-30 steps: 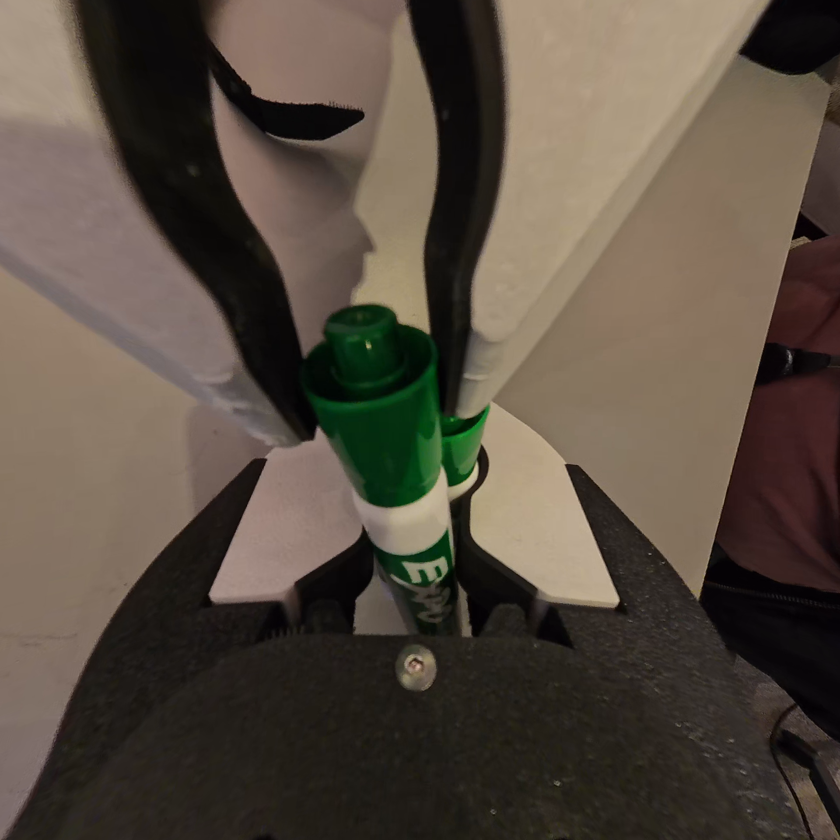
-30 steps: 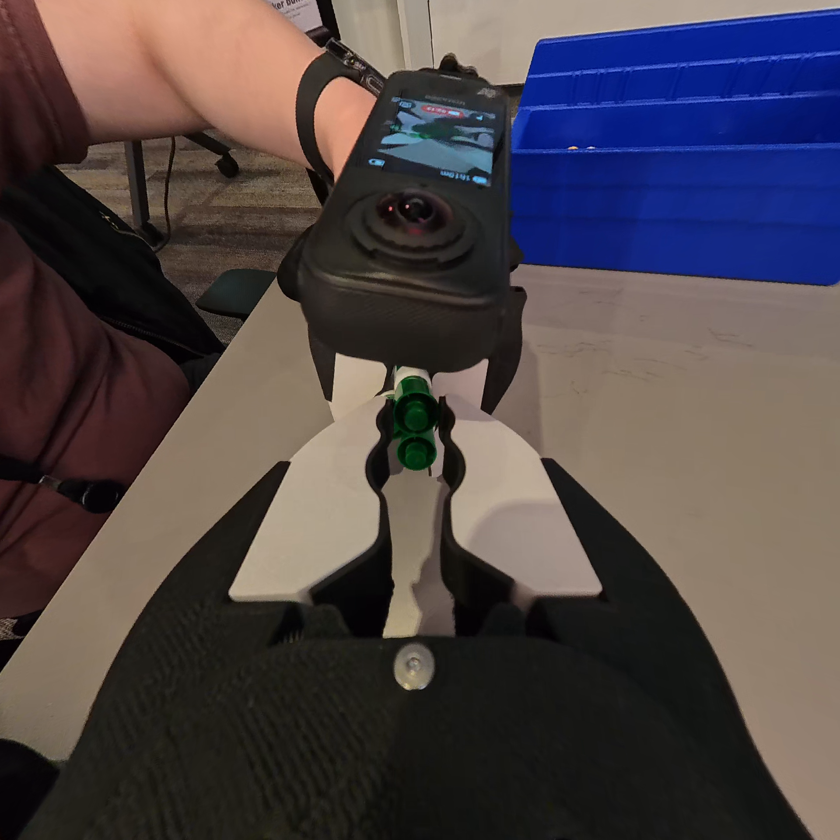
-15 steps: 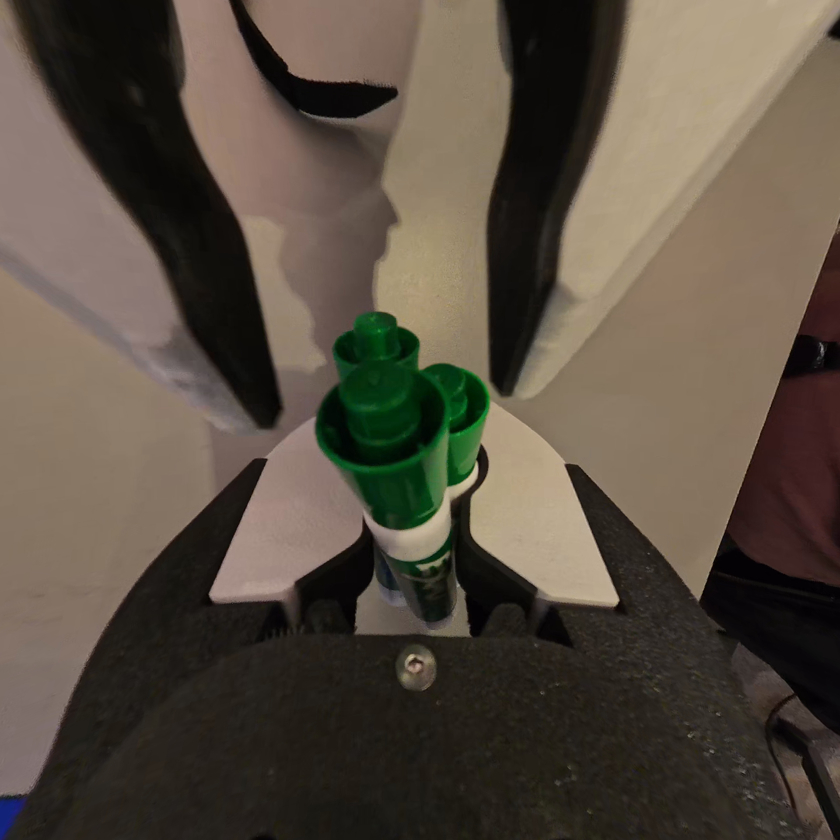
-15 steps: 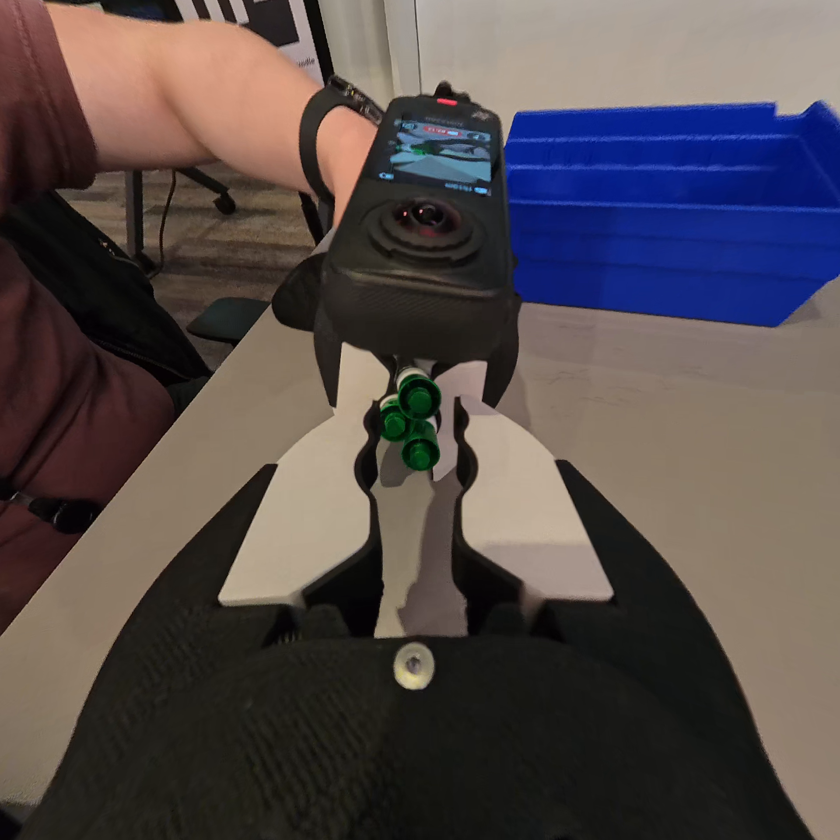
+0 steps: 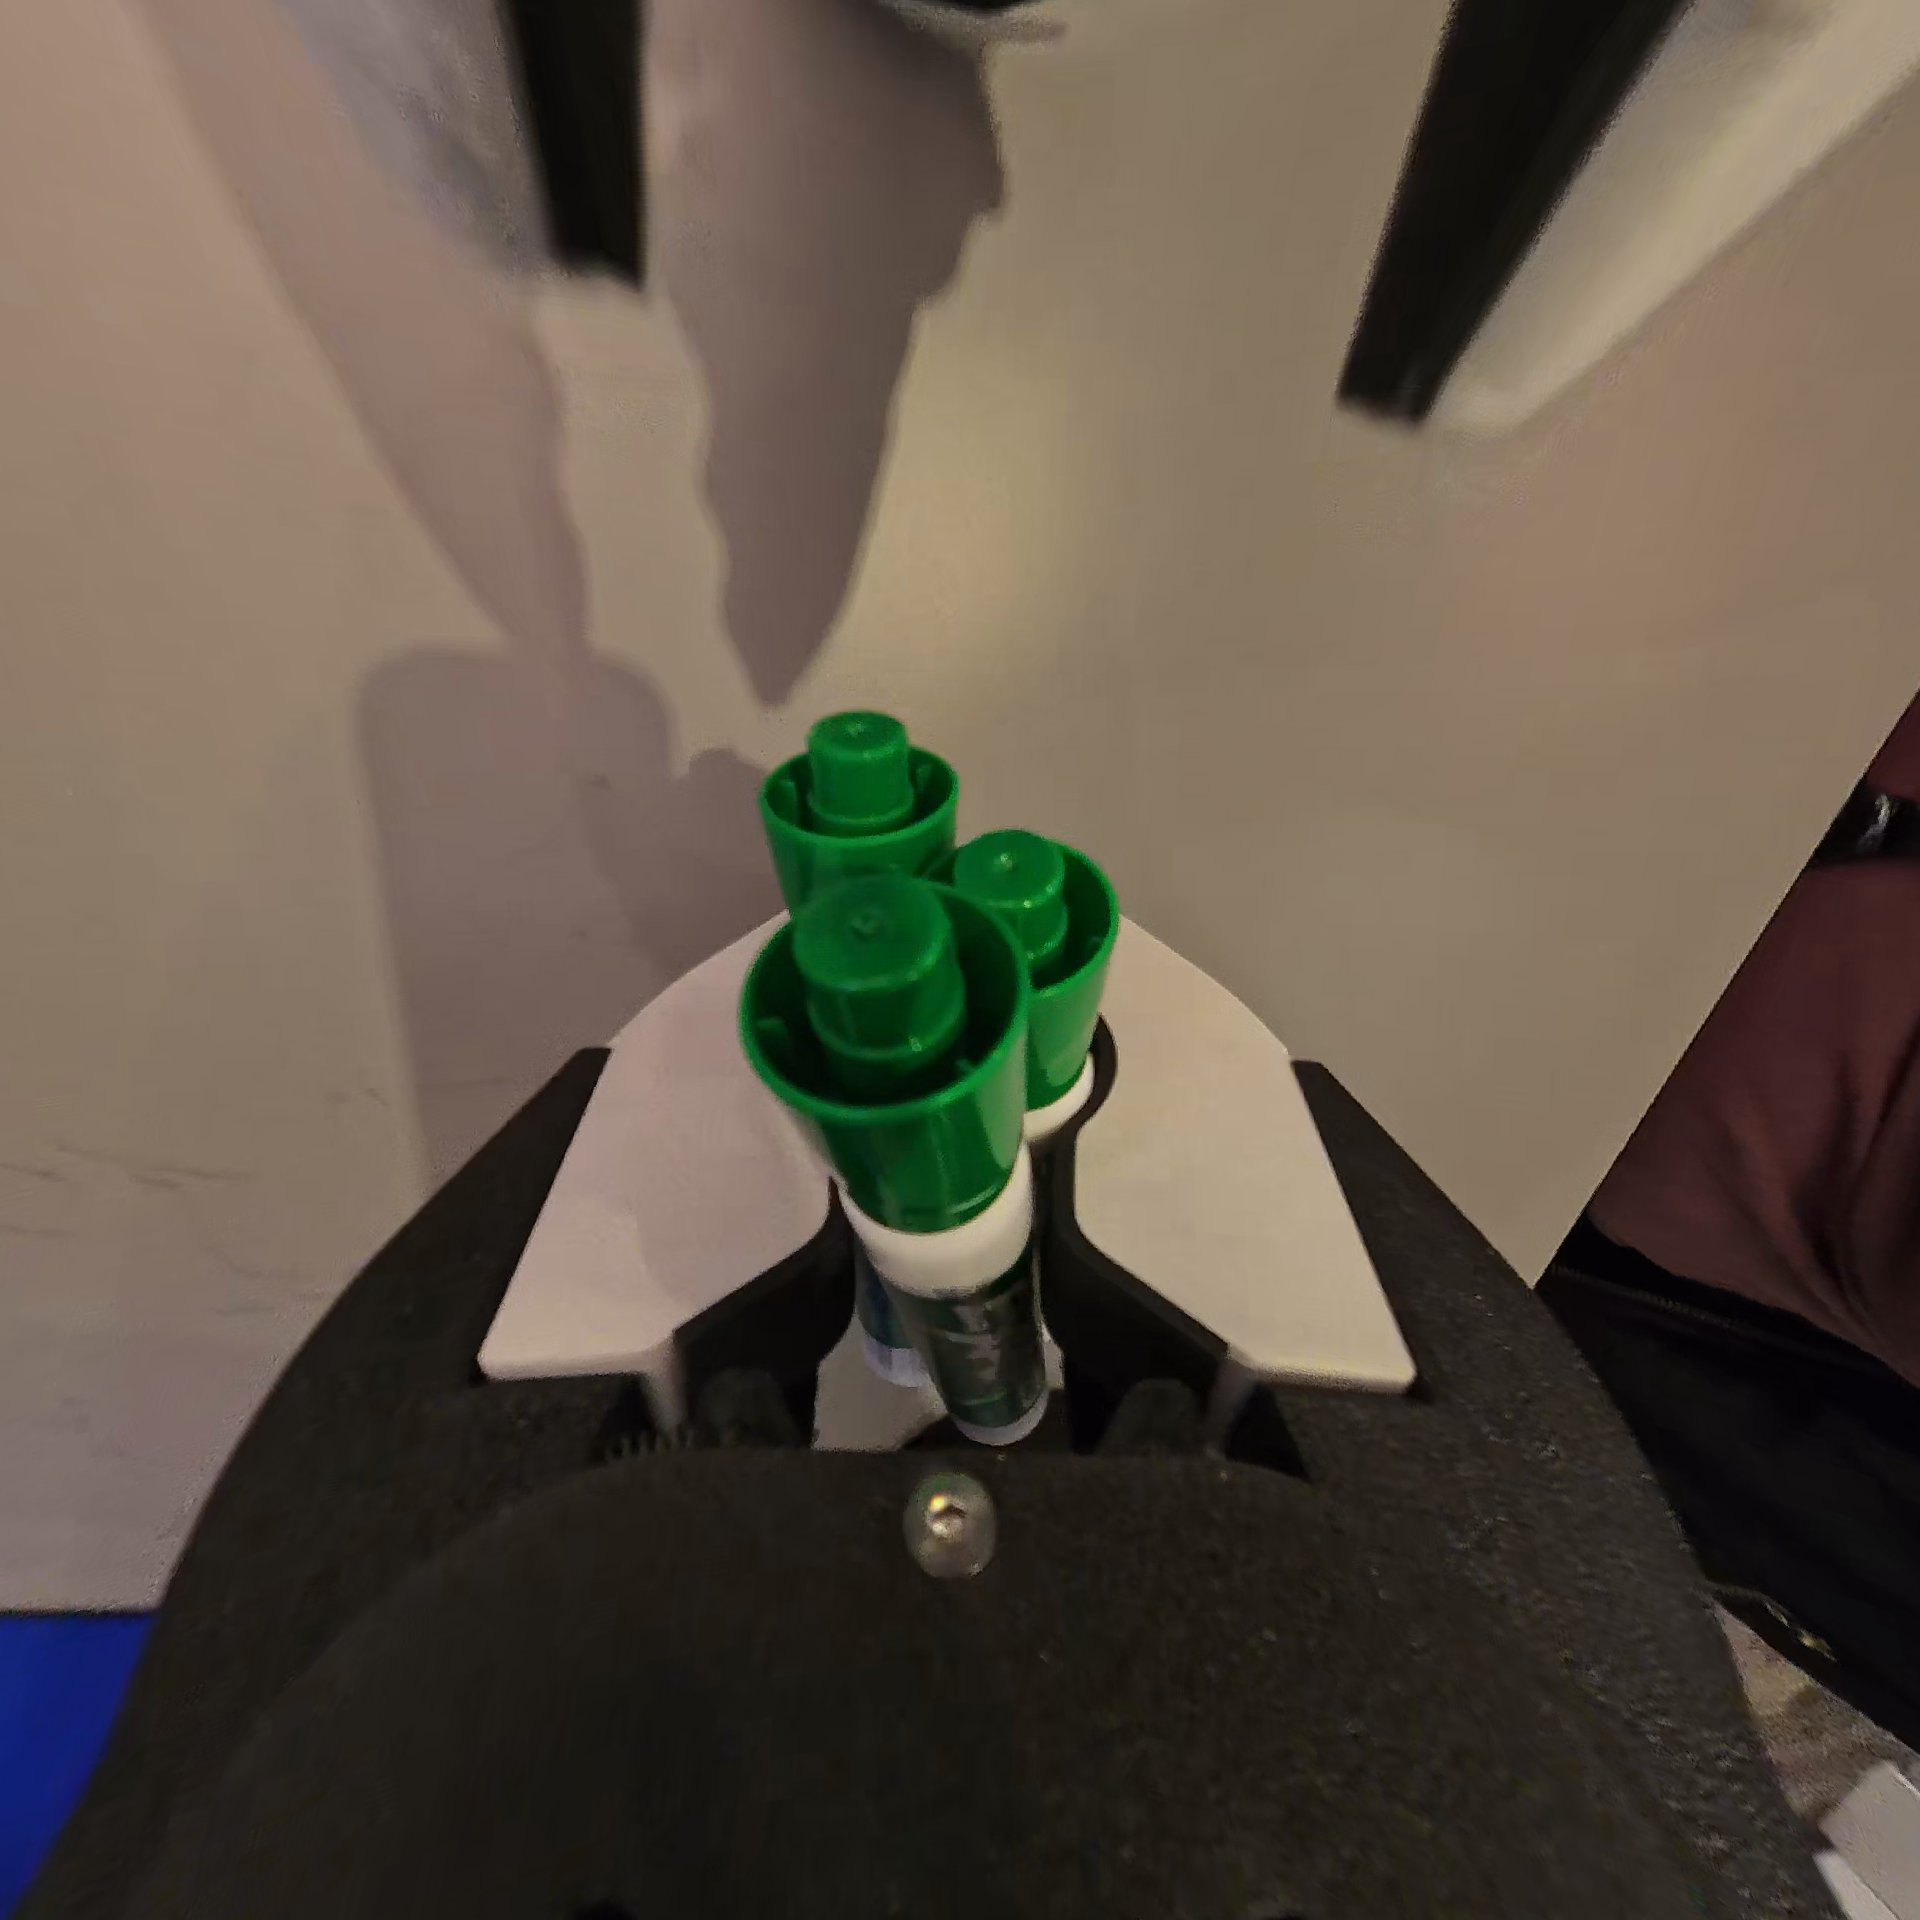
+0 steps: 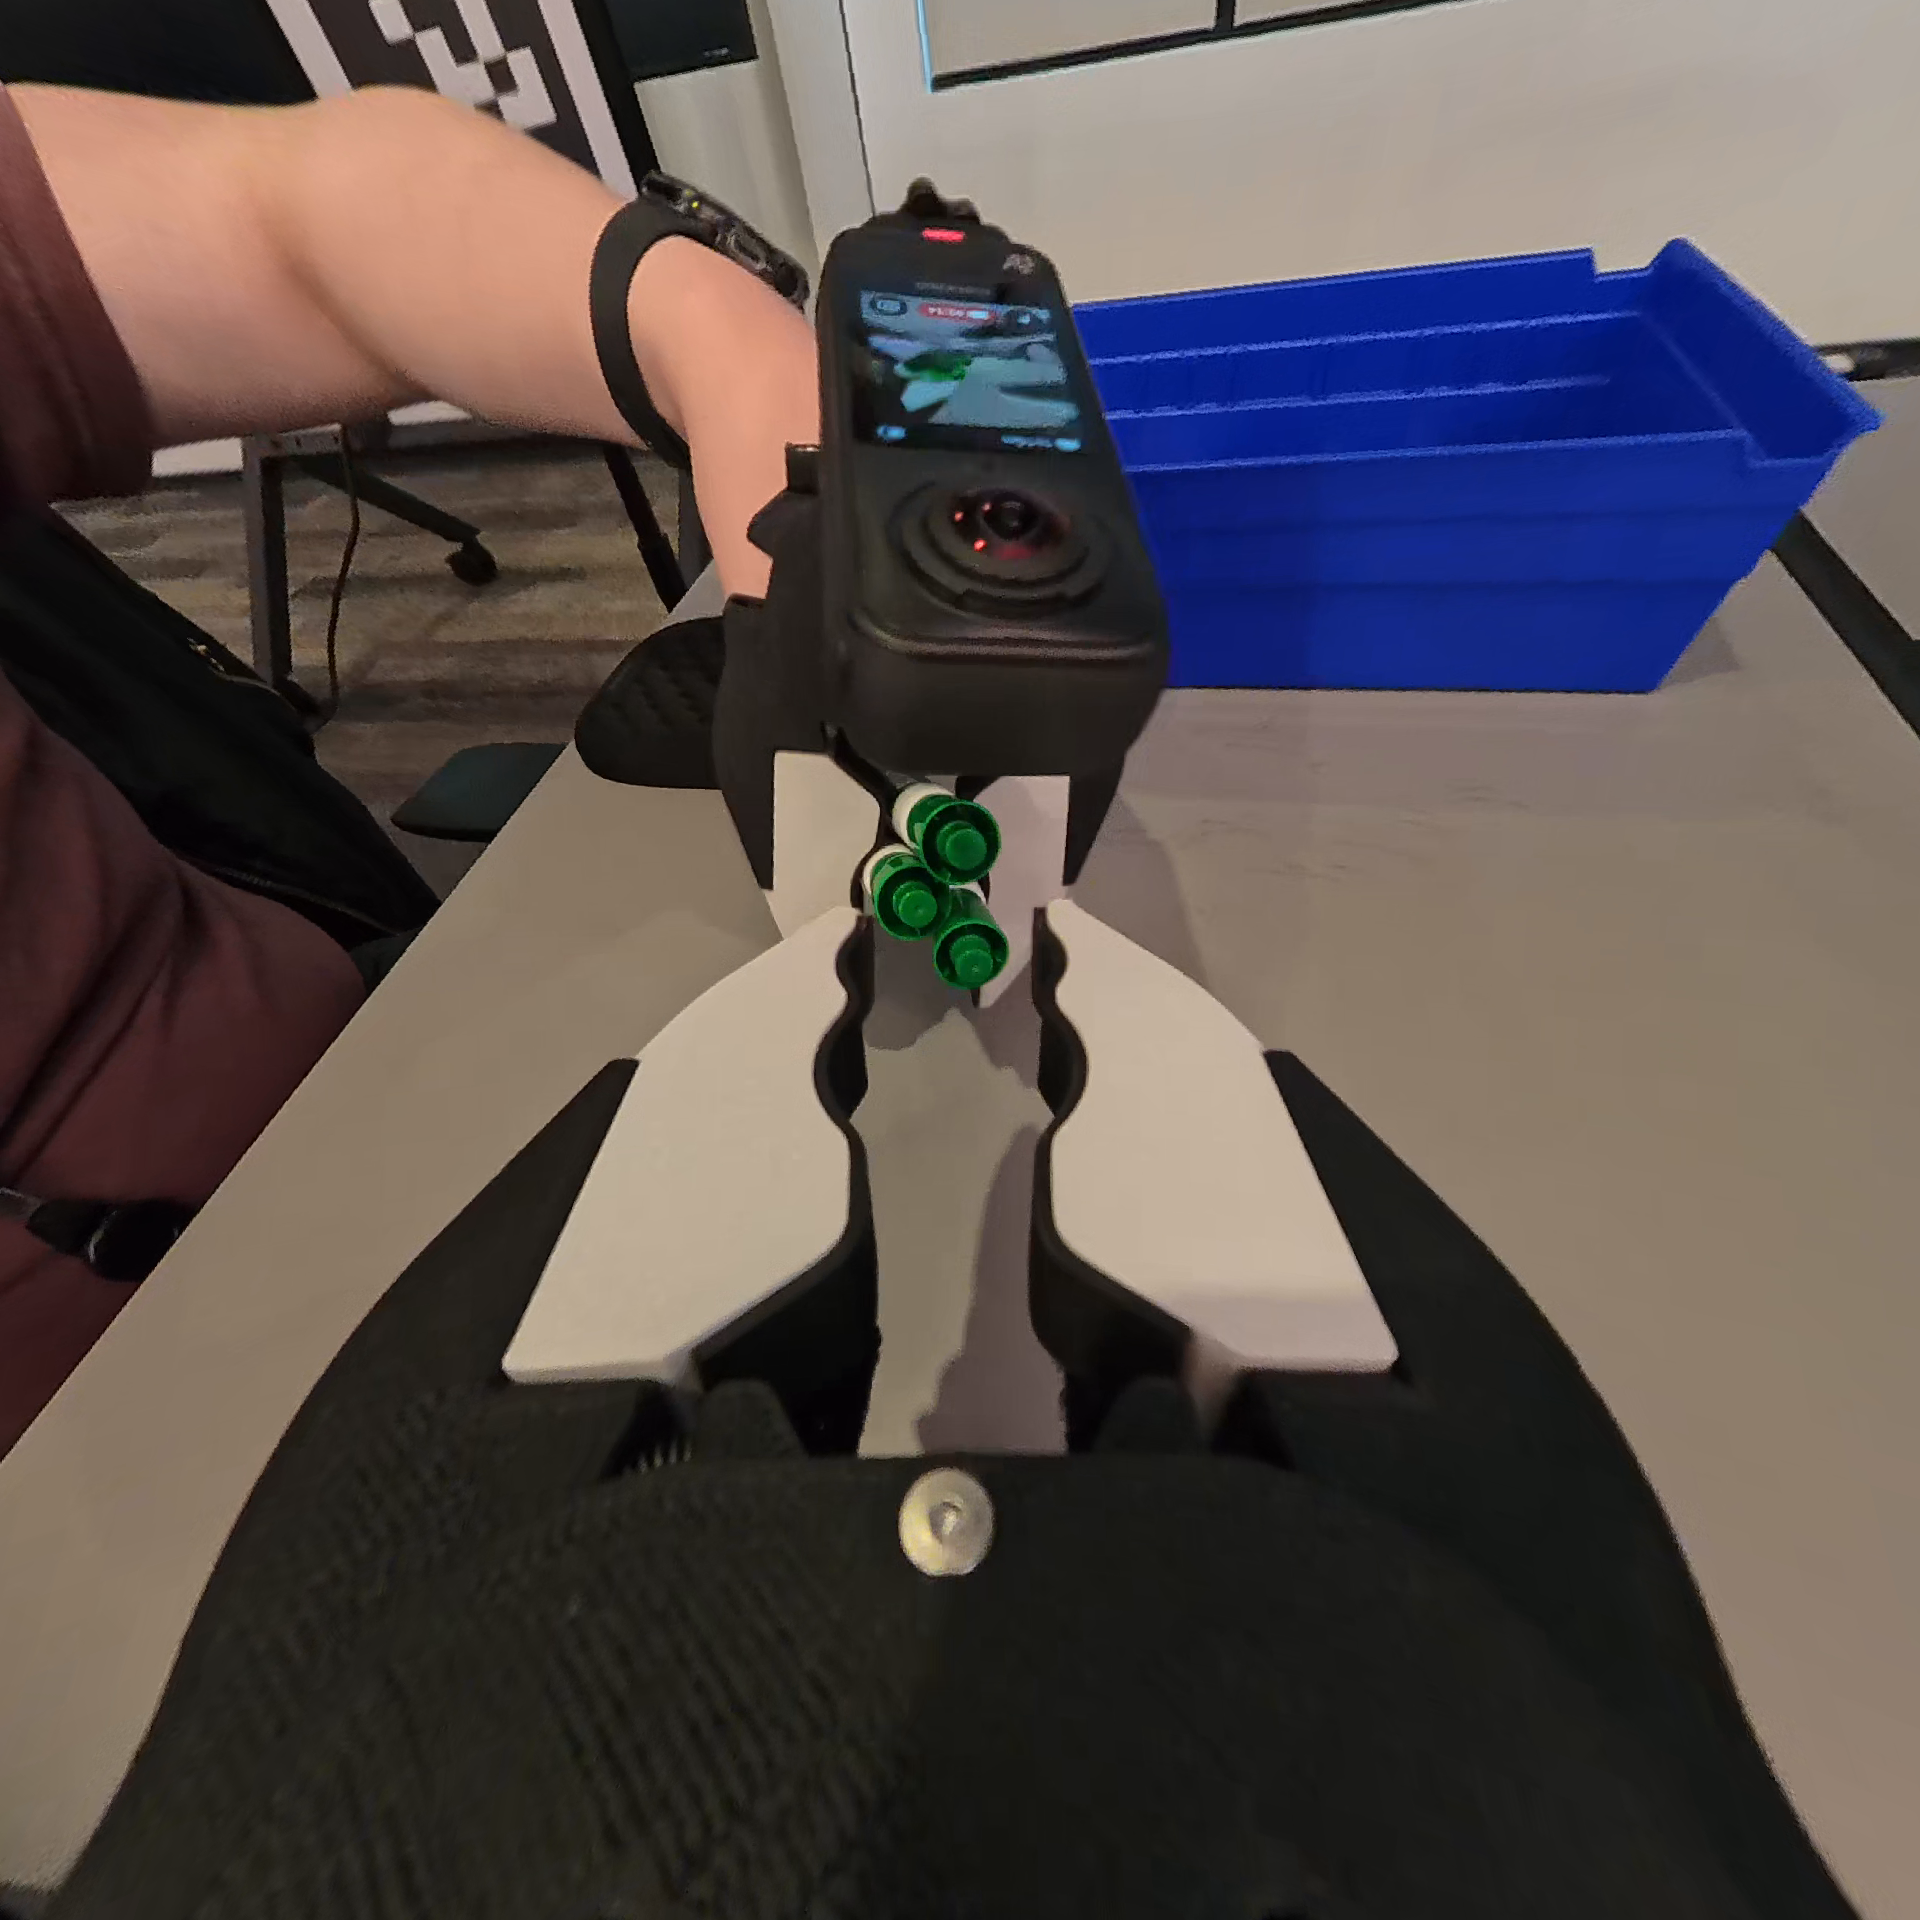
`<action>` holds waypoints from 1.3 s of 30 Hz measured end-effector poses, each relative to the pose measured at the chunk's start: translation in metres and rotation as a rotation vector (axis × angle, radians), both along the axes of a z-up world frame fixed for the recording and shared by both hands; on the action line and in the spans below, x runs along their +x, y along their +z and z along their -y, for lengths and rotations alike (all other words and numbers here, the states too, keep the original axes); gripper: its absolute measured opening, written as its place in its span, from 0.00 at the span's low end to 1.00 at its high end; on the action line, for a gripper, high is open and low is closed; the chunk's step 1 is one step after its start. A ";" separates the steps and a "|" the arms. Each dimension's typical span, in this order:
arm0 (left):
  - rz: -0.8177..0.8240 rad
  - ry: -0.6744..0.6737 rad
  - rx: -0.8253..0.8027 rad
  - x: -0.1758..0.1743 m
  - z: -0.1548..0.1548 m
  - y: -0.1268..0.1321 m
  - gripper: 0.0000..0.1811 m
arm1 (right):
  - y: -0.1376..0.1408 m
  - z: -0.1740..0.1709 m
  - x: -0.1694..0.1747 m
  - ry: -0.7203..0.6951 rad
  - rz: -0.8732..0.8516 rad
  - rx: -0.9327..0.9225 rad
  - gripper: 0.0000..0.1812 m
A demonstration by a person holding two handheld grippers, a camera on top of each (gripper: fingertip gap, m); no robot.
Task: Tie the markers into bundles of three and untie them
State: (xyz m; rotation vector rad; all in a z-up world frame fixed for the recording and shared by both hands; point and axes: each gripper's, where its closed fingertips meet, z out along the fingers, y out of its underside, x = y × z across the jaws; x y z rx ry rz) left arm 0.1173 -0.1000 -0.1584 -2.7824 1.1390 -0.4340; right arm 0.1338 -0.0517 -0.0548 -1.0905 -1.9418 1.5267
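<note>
— So, how do the markers point(image 5: 904, 1039) look?
— Three green caps clustered, white barrels below, clamped in the left gripper point(image 5: 940, 1049) above the table point(image 6: 1455, 987).
— And the right gripper point(image 6: 945, 935)?
— Jaws parted, empty, facing the caps.
— Any tie?
— Hidden; the barrels are mostly covered by the fingers.

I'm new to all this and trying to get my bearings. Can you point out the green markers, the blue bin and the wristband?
green markers point(image 5: 878, 1023): left wrist view, cap of the nearest one.
blue bin point(image 6: 1455, 540): right wrist view, its front wall.
wristband point(image 6: 623, 332): right wrist view, the black strap.
</note>
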 end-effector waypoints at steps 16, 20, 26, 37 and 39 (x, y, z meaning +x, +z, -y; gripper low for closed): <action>-0.071 -0.005 -0.029 -0.015 -0.003 0.015 0.22 | -0.019 -0.055 0.040 -0.238 0.153 0.169 0.19; -0.111 -0.067 -0.037 -0.022 0.000 0.025 0.22 | -0.044 -0.068 0.062 -0.339 0.292 0.292 0.26; -0.107 -0.236 0.006 -0.015 0.004 0.042 0.22 | -0.058 -0.068 0.083 -0.397 0.260 0.306 0.27; -0.127 -0.358 0.023 -0.012 -0.006 0.046 0.22 | -0.102 -0.093 0.099 -0.546 0.494 0.351 0.25; -0.117 -0.357 0.024 -0.009 -0.008 0.048 0.22 | -0.107 -0.096 0.103 -0.556 0.525 0.354 0.24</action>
